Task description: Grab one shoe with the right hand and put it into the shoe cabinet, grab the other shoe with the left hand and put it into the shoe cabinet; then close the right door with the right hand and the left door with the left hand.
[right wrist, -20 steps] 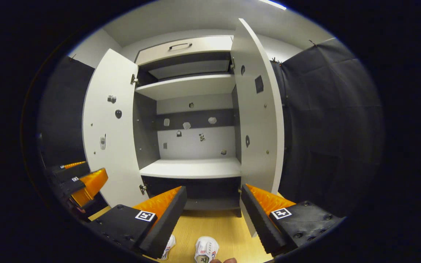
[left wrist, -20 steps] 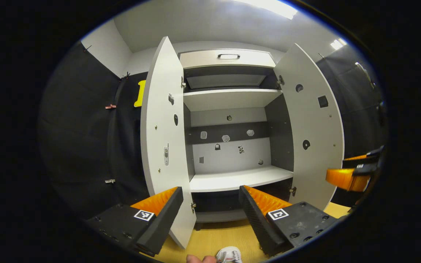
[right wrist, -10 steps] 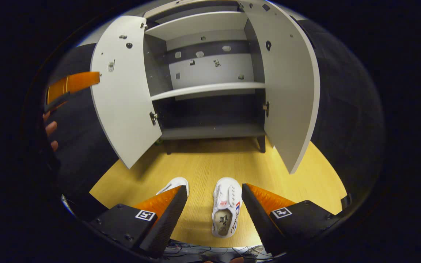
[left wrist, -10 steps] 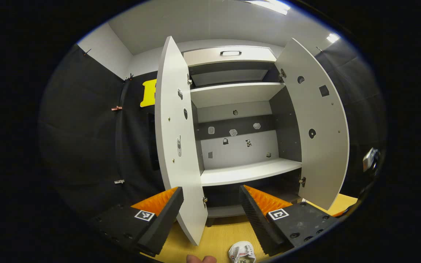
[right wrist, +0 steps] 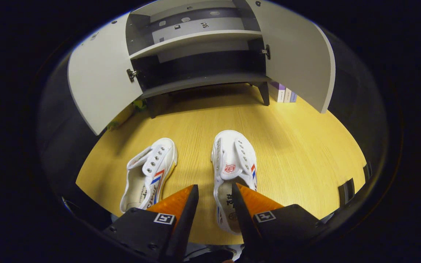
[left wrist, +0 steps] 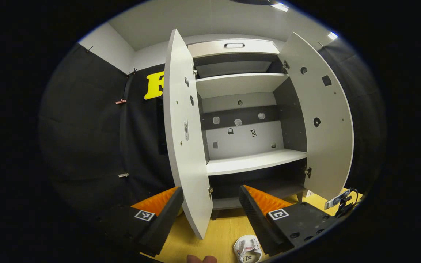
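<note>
My right claw half open, empty, above right shoe. Risk: only thin side wall pinched, shoe slips. Left claw wide open, empty.

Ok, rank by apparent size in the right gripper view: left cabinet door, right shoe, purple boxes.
1. Left cabinet door.
2. Right shoe, though nearness to the camera inflates it.
3. Purple boxes, partly hidden behind the right door.

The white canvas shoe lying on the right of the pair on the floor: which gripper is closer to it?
Right. The right gripper hovers just over that white canvas shoe, jaws apart above its heel. The left gripper is held higher, facing the open white shoe cabinet.
</note>
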Tool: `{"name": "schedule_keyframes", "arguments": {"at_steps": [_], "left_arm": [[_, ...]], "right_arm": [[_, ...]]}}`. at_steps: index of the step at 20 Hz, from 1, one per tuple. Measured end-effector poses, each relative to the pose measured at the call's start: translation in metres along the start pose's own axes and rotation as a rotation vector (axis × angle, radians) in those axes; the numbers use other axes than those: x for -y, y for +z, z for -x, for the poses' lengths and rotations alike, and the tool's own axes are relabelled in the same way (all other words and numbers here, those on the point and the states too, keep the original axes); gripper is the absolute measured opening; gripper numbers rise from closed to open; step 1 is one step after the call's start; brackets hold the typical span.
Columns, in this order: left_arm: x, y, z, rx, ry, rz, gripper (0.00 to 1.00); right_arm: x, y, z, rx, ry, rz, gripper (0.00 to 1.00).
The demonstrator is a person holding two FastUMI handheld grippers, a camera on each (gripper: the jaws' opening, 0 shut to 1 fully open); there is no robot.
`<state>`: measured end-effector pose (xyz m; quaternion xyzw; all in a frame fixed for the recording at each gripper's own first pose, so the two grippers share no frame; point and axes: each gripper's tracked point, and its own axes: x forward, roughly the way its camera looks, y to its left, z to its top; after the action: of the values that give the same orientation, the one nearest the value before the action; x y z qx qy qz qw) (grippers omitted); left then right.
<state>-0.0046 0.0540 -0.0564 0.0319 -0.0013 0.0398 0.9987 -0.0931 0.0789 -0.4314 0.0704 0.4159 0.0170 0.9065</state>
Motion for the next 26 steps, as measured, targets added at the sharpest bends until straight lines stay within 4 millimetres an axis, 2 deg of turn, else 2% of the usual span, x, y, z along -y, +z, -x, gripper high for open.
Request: {"name": "schedule_keyframes", "arguments": {"at_steps": [2, 3, 4, 5, 6, 7, 9, 12, 13, 15, 21, 24, 26], "left_arm": [[-0.003, -0.008, 0.0, -0.017, 0.006, 0.01, 0.96], [-0.003, -0.011, 0.0, -0.024, 0.008, 0.009, 0.96], [-0.005, -0.014, -0.001, -0.028, 0.01, 0.003, 0.96], [-0.007, -0.017, -0.001, -0.03, 0.015, -0.005, 0.96], [-0.009, -0.019, -0.001, -0.034, 0.019, -0.01, 0.96], [-0.01, -0.022, -0.001, -0.037, 0.022, -0.011, 0.96], [-0.012, -0.03, 0.0, -0.054, 0.026, -0.002, 0.96], [-0.013, -0.04, 0.002, -0.079, 0.029, 0.005, 0.96], [-0.013, -0.042, 0.003, -0.082, 0.03, 0.002, 0.96], [-0.013, -0.047, 0.004, -0.089, 0.025, -0.01, 0.96], [-0.011, -0.052, 0.002, -0.106, 0.016, -0.006, 0.96], [-0.008, -0.047, 0.0, -0.099, 0.009, -0.004, 0.96], [-0.006, -0.043, -0.001, -0.093, 0.003, -0.003, 0.96]], "right_arm": [[-0.001, -0.001, -0.019, 0.01, -0.017, -0.005, 0.65], [-0.001, -0.001, -0.03, 0.023, -0.025, 0.005, 0.62], [0.002, 0.0, -0.033, 0.035, -0.039, 0.015, 0.59], [0.002, 0.004, -0.04, 0.049, -0.046, 0.015, 0.46], [0.001, 0.007, -0.048, 0.072, -0.058, 0.013, 0.39], [0.006, 0.01, -0.06, 0.1, -0.076, 0.017, 0.39], [0.005, 0.018, -0.058, 0.148, -0.094, 0.023, 0.27], [0.003, 0.024, -0.071, 0.193, -0.074, 0.039, 0.26], [0.001, 0.022, -0.068, 0.194, -0.064, 0.04, 0.12], [0.001, 0.024, -0.068, 0.187, -0.039, 0.033, 0.07], [0.007, 0.044, -0.045, 0.178, 0.019, 0.031, 0.07], [0.007, 0.061, -0.023, 0.187, 0.047, 0.037, 0.07], [0.002, 0.08, -0.003, 0.2, 0.071, 0.059, 0.07]]}}
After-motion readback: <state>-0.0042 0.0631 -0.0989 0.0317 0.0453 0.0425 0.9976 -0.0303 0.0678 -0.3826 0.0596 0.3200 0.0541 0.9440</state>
